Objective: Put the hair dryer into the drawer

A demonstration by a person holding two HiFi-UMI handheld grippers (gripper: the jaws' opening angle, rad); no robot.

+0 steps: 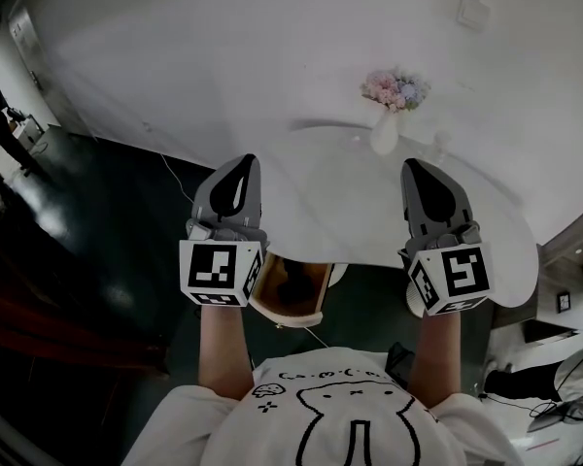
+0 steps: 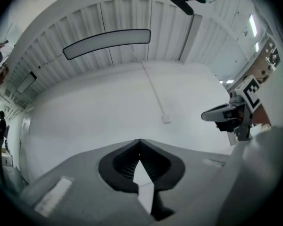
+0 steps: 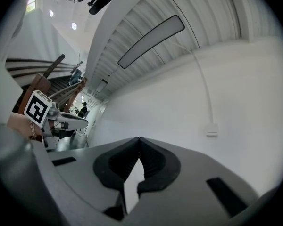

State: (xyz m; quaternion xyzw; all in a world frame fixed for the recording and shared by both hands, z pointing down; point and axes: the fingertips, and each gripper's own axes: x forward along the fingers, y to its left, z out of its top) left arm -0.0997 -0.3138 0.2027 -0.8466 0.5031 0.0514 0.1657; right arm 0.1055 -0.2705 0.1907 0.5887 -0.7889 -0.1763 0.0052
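My left gripper [image 1: 239,163] and right gripper [image 1: 418,168] are both closed with nothing between the jaws. They are raised side by side above the near edge of the white tabletop [image 1: 340,202]. What looks like the open drawer [image 1: 290,289] shows below that edge, by my left gripper. Its inside is too dark for me to find the hair dryer.

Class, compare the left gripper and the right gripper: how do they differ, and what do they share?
In the head view the left gripper leans its tip rightward, the right gripper leftward. The flower vase stands near the right gripper's tip, far from the left gripper's. The left cube and the right cube carry different marker patterns. Both have jaws shut, empty.
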